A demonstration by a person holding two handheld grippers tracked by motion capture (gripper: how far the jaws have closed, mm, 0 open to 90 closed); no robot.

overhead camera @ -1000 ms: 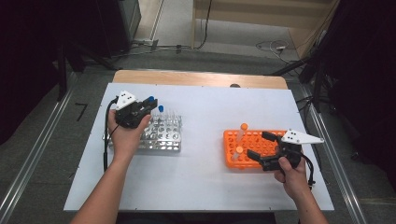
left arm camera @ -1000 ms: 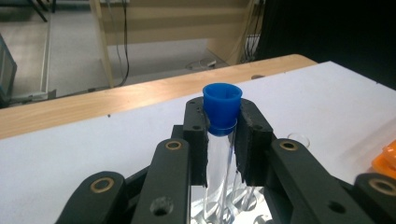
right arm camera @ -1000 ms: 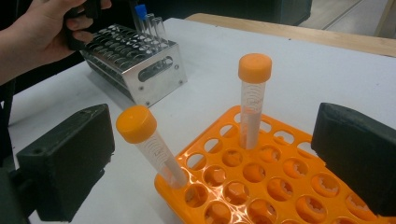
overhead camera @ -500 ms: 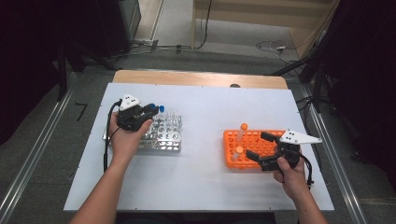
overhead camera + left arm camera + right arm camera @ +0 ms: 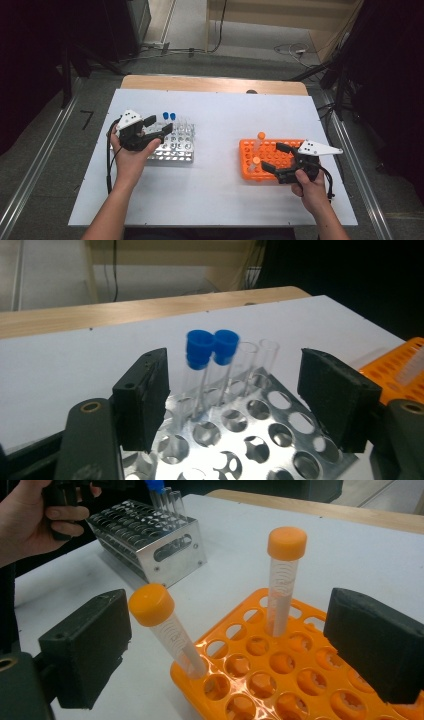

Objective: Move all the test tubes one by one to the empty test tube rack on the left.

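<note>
A metal rack stands at the table's left with two blue-capped tubes and two uncapped tubes at its far corner. My left gripper hovers over the rack's near left side. Its jaws have just been opening and now stand open and empty. In the left gripper view, the blue-capped tubes and the clear tubes stand upright in the rack beyond my gripper. My right gripper is open around a tilted orange-capped tube in the orange rack, without touching it. A second orange-capped tube stands upright behind.
The orange rack sits at the right with my right gripper over its near side. The white table top stretches between the racks. A wooden strip runs along the far edge.
My left gripper has opened and drawn back toward the near left, away from the blue-capped tubes, which stay in the metal rack. The right gripper has kept still.
</note>
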